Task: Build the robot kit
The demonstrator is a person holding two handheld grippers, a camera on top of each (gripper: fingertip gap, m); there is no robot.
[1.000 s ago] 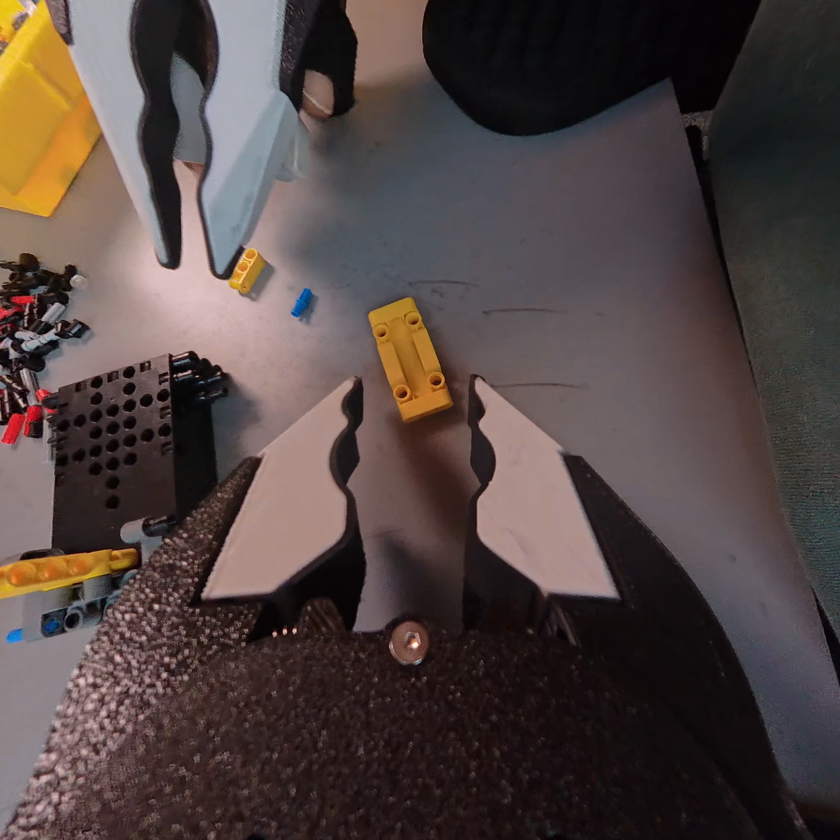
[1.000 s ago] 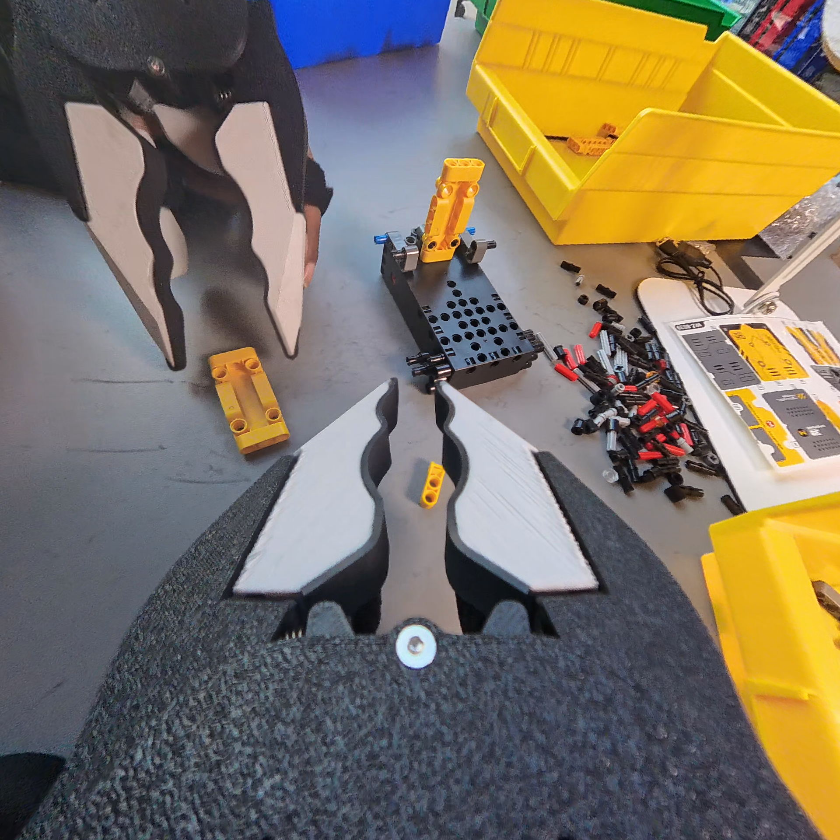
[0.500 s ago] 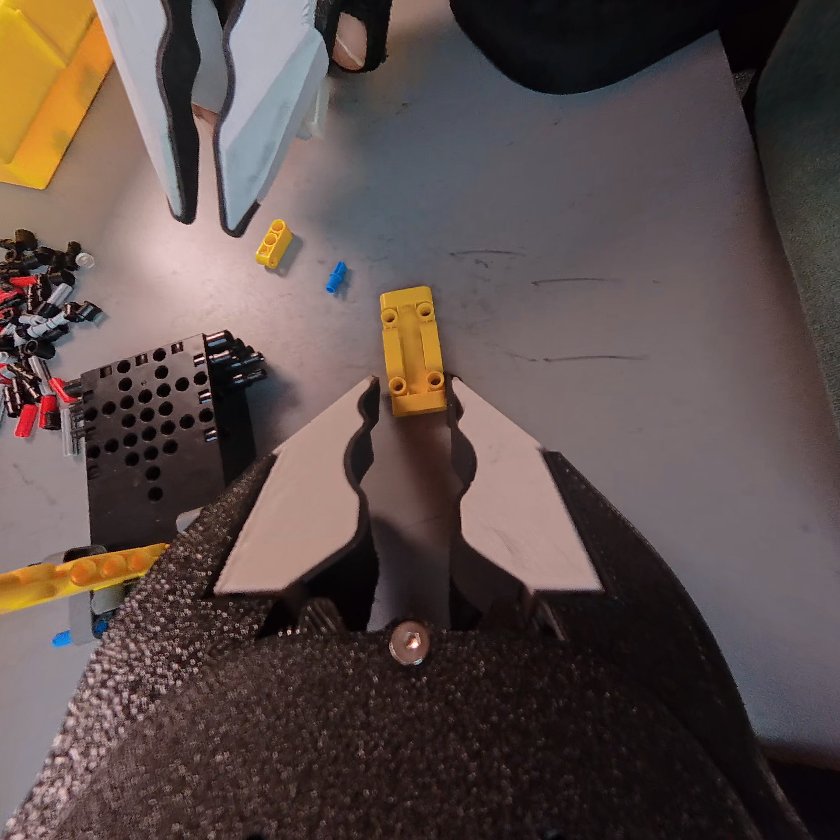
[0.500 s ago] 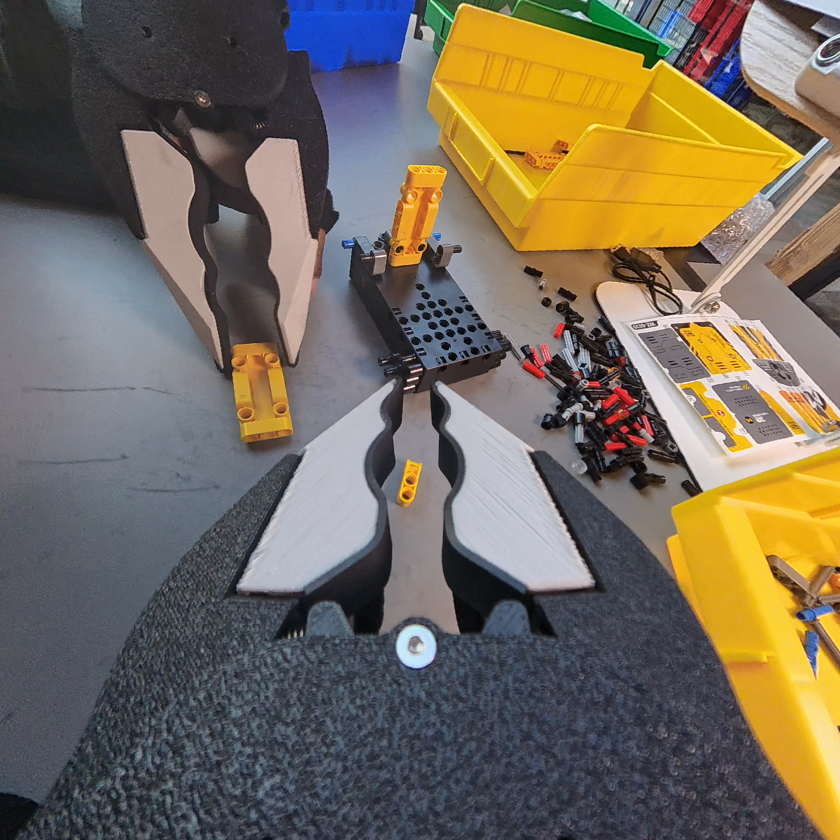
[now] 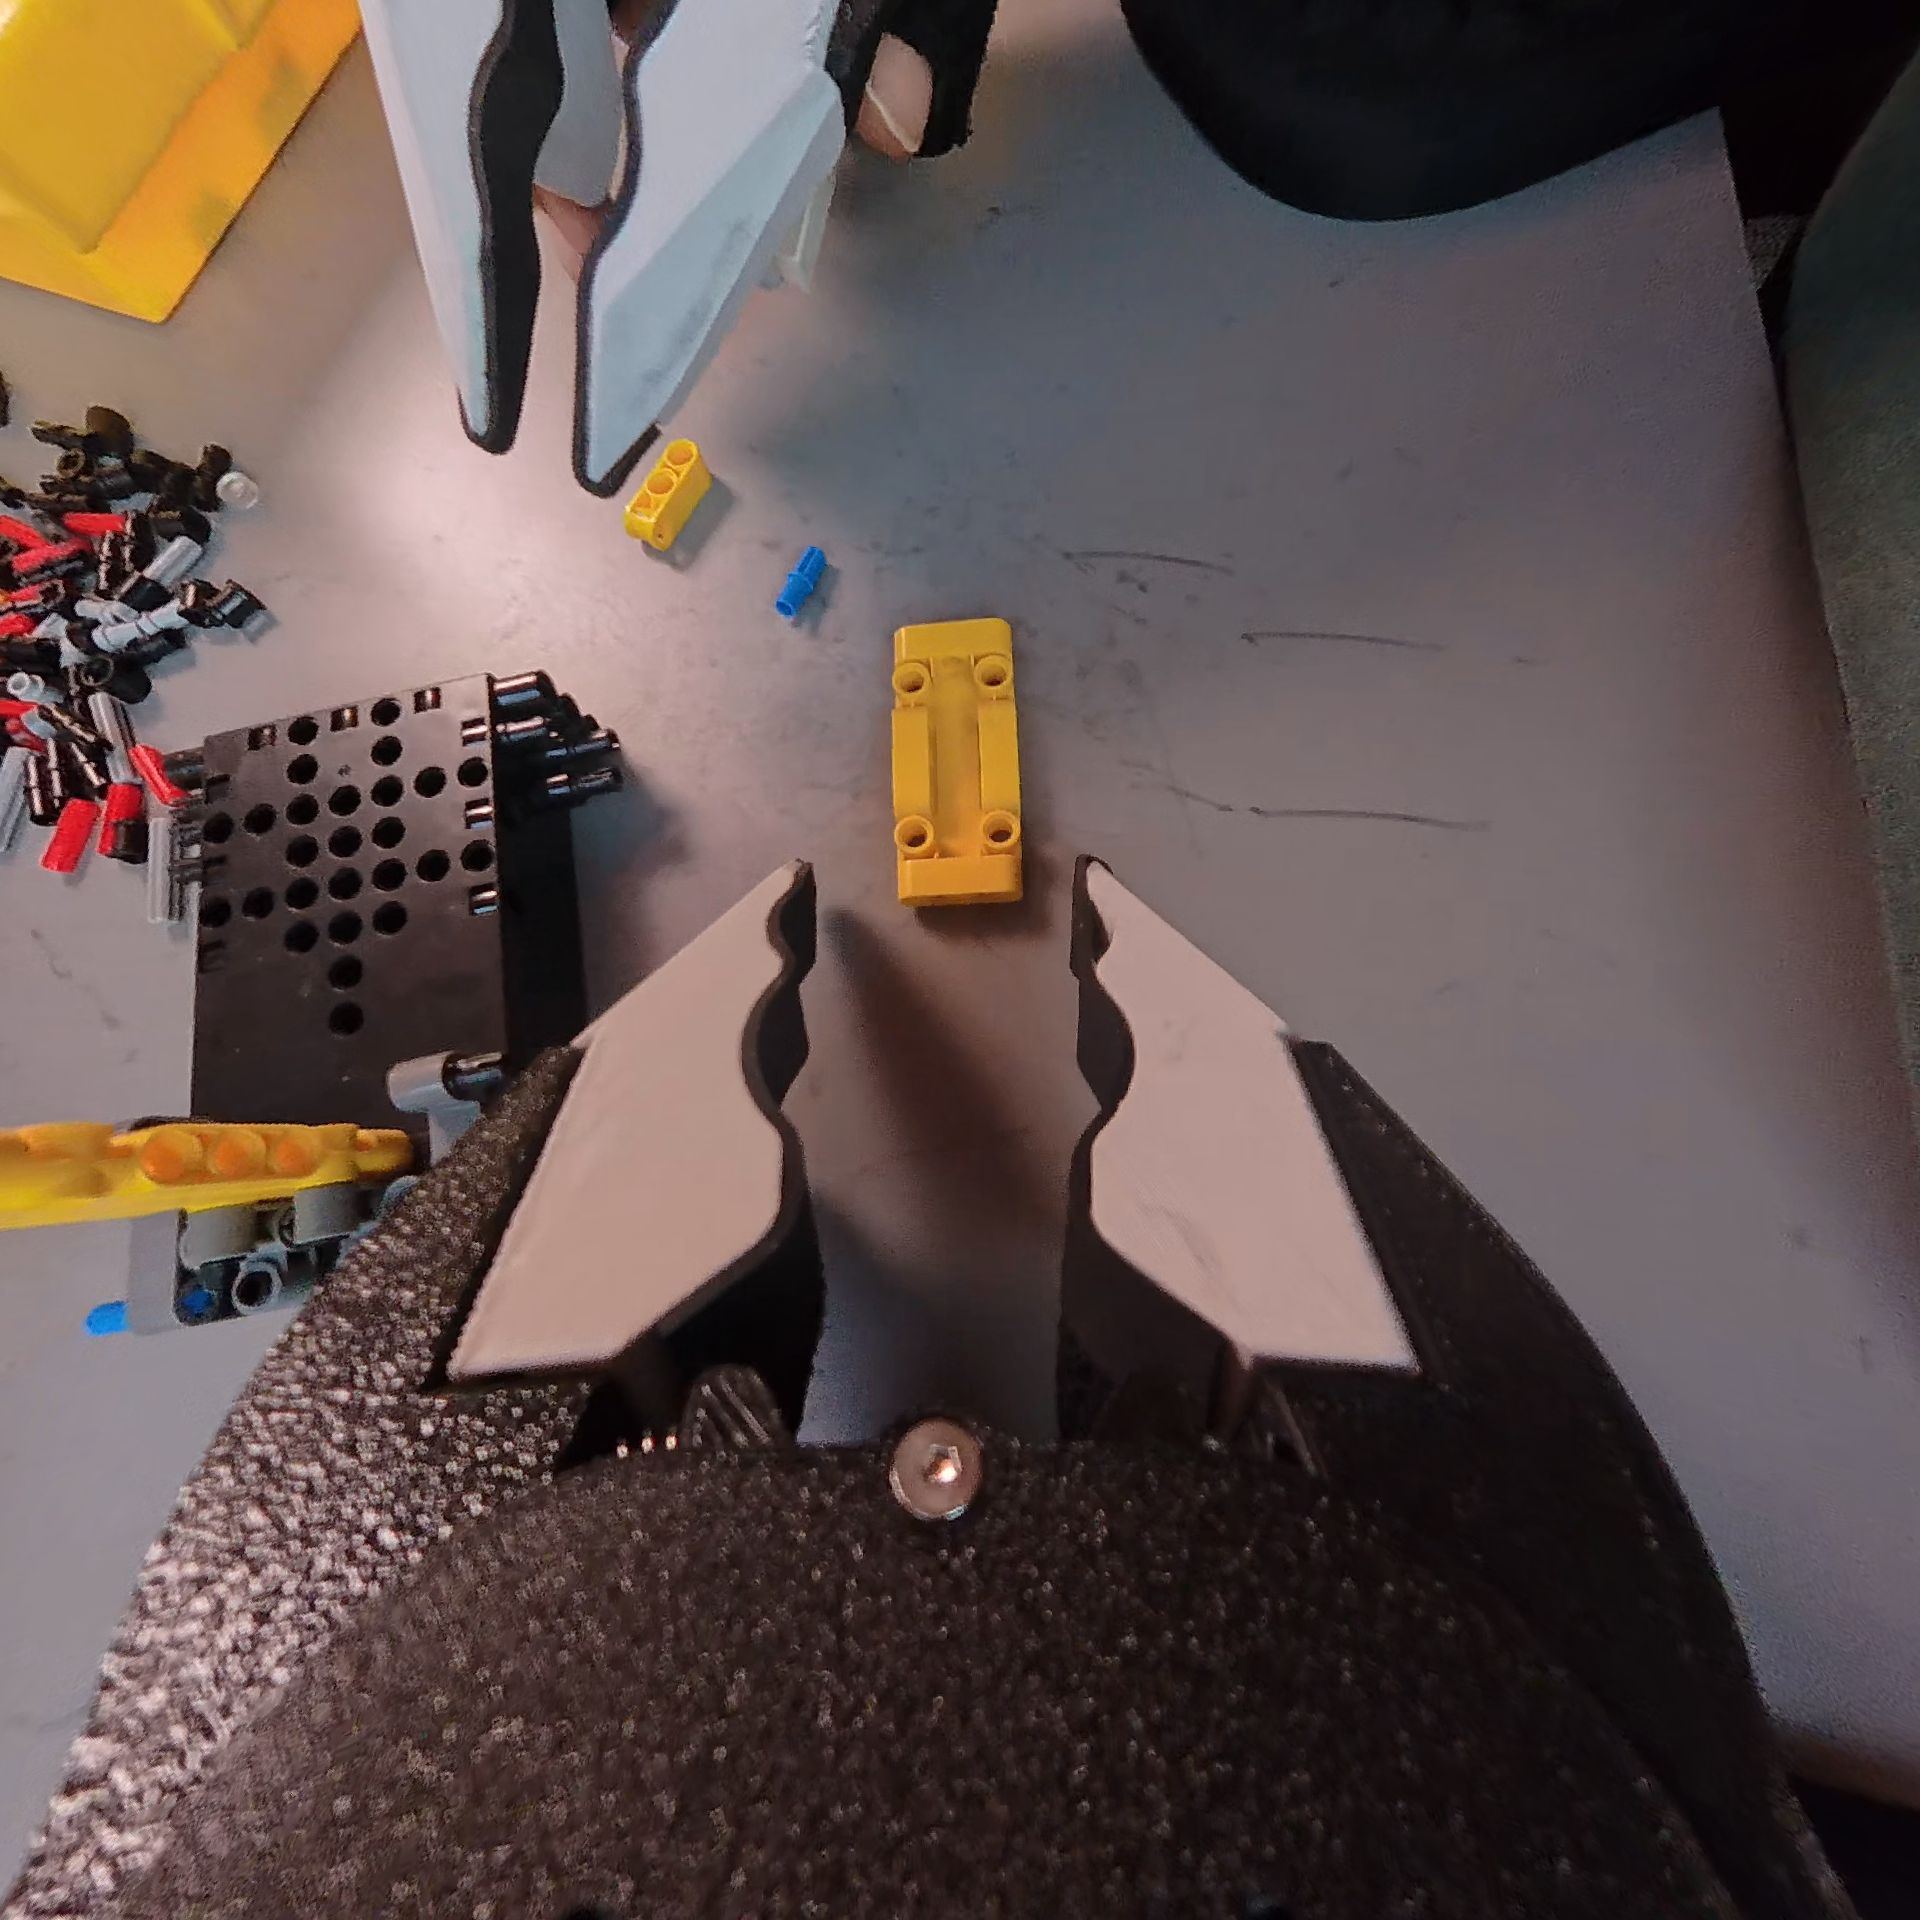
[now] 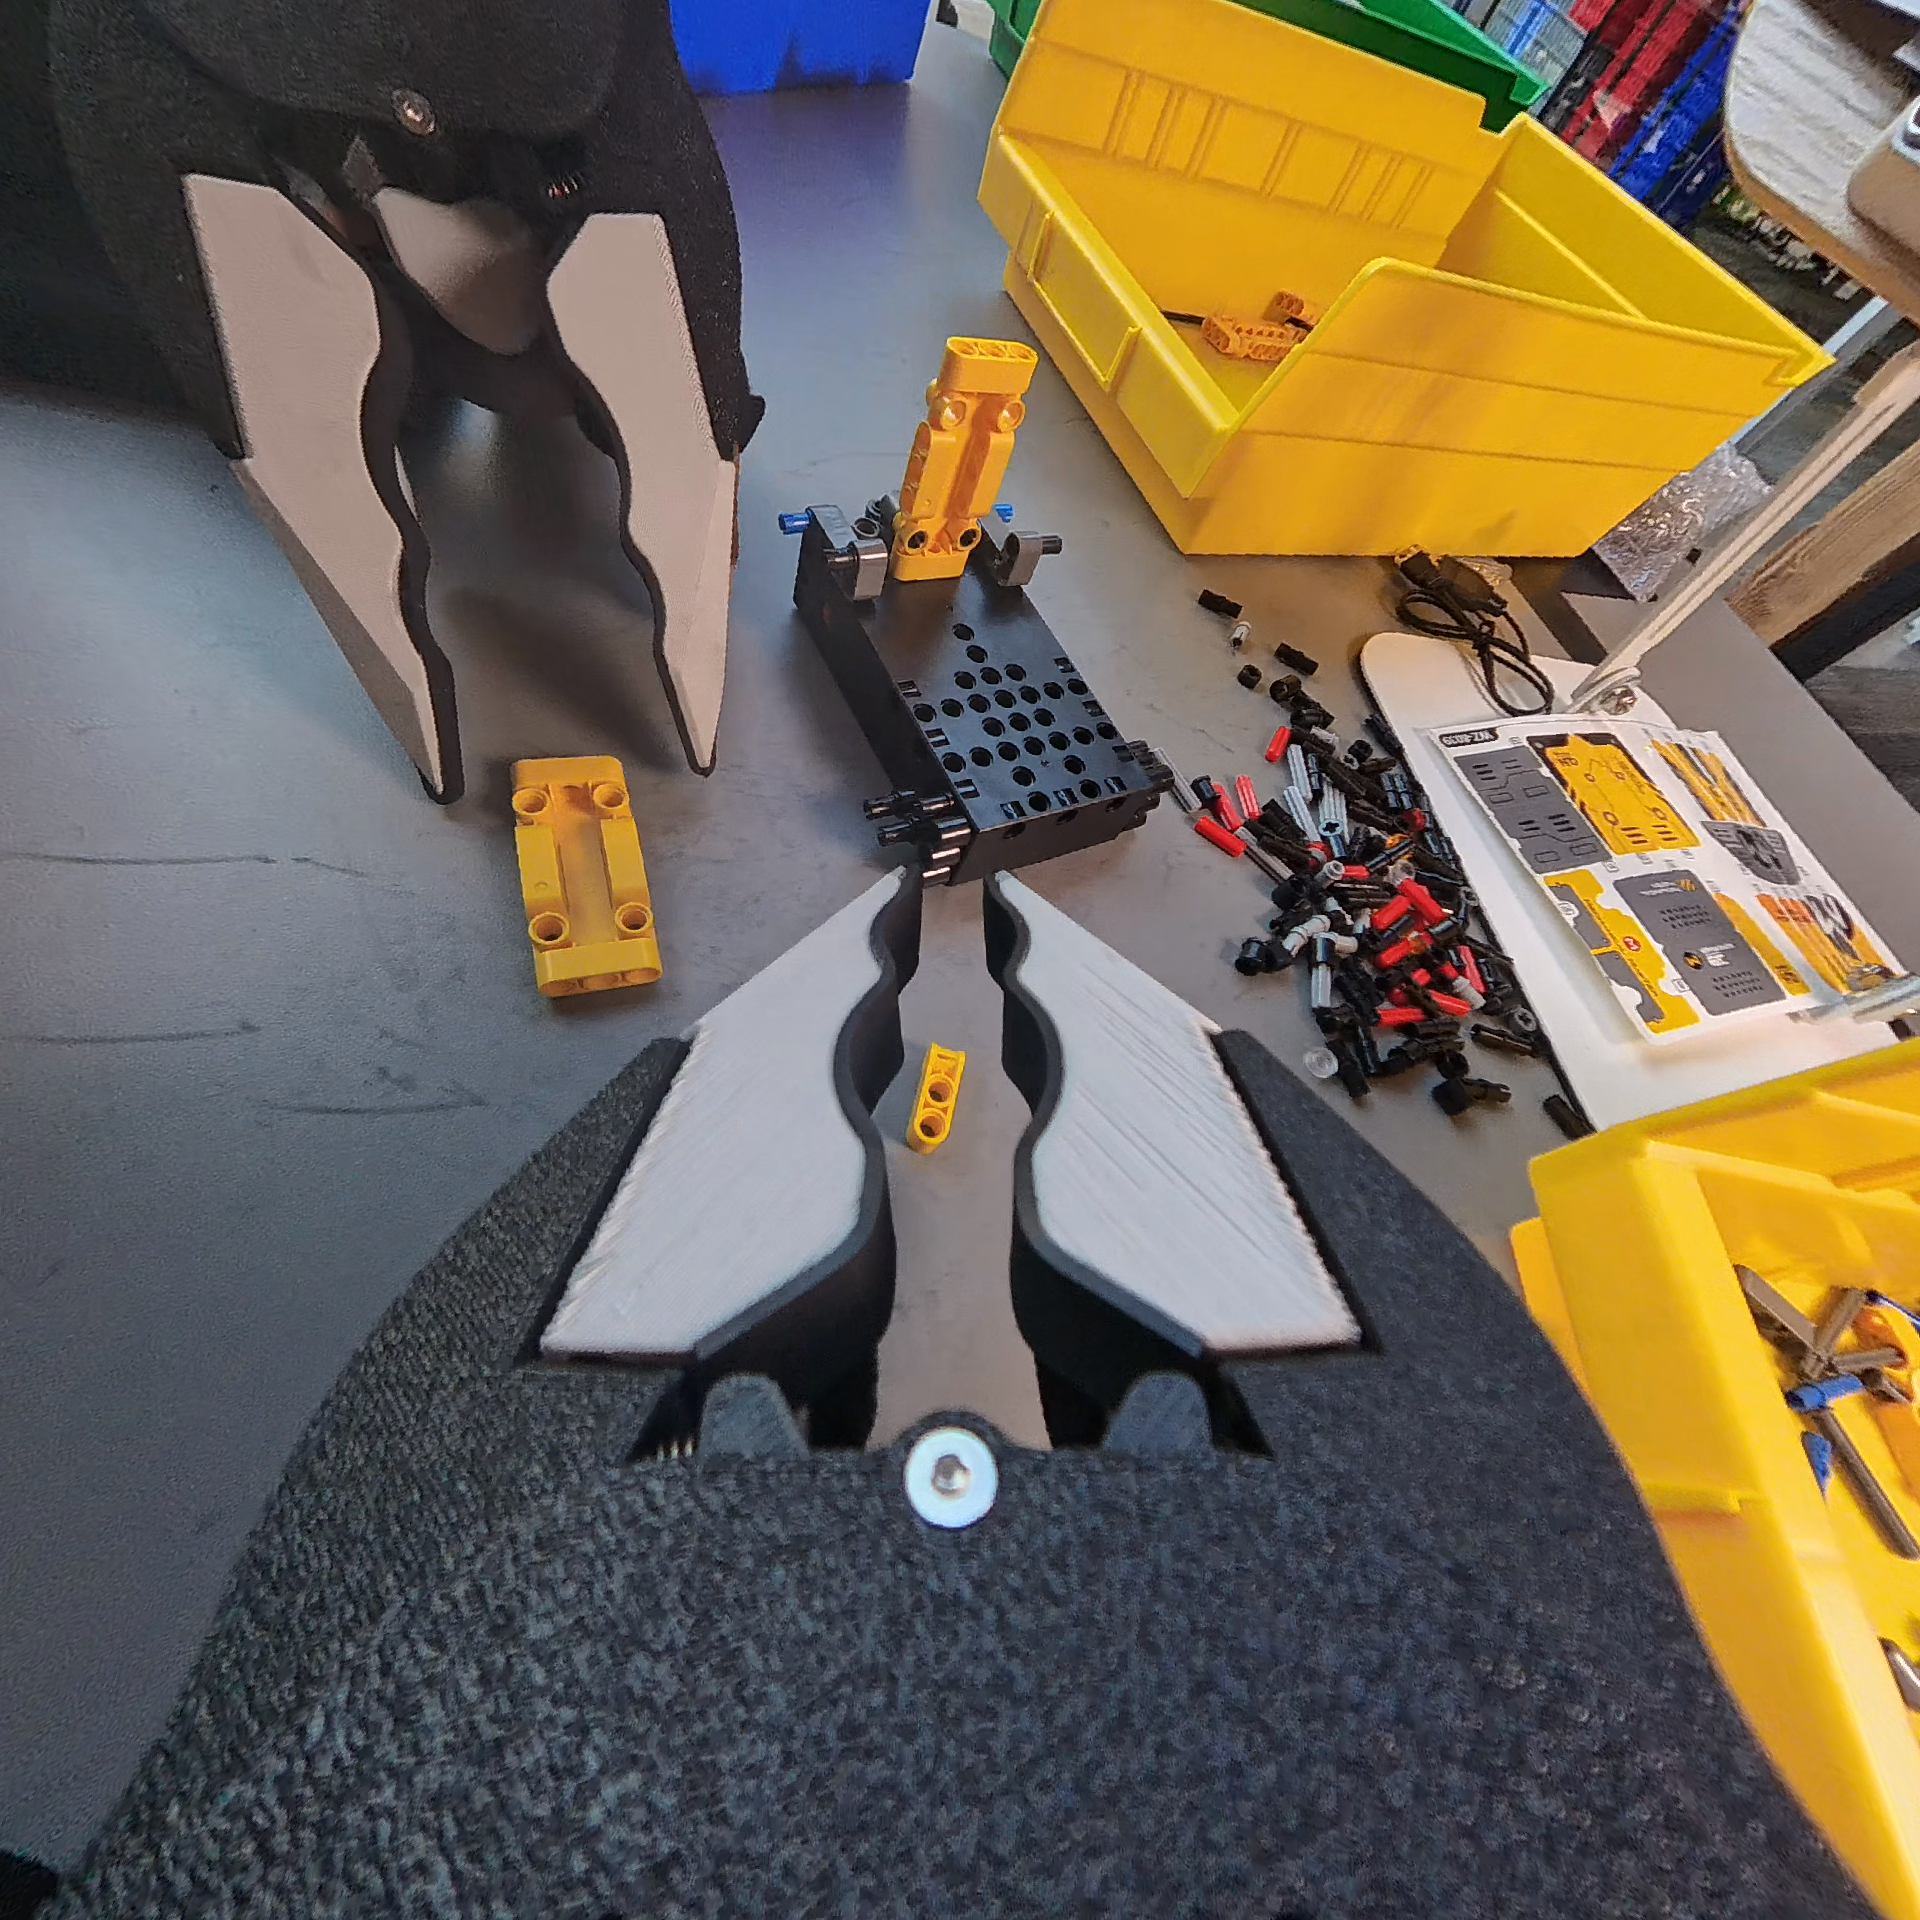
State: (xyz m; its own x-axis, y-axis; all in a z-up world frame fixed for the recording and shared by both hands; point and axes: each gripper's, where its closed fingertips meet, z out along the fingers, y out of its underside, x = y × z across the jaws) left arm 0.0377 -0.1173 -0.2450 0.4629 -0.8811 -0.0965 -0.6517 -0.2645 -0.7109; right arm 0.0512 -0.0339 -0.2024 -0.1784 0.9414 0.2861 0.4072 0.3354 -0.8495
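1. Left tongs point(image 5: 943, 868) hang released, jaws wide apart, with nothing between them; the yellow flat panel point(image 5: 957, 762) lies on the grey table point(image 5: 1351, 436) just ahead of the fingertips, untouched.
2. Right tongs point(image 6: 951, 878) are nearly closed but grip nothing; a narrow gap shows between the tips. The small yellow beam point(image 6: 937, 1096) lies on the table between the fingers, touching neither as far as can be seen.
3. Just beyond the right tips sits the black perforated block point(image 6: 987, 727), pins jutting from its near corner and a yellow upright piece point(image 6: 966, 457) at its far end.
4. To the right of the right tongs lies a pile of small pins point(image 6: 1361, 894), too small to tell apart, beside an instruction sheet point(image 6: 1662, 873).
5. The near yellow bin point(image 6: 1714, 1403) is cut off by the frame; the far yellow bin point(image 6: 1403, 343) holds orange parts, partly hidden by its wall.
6. A small blue pin point(image 5: 801, 582) lies left of the panel.
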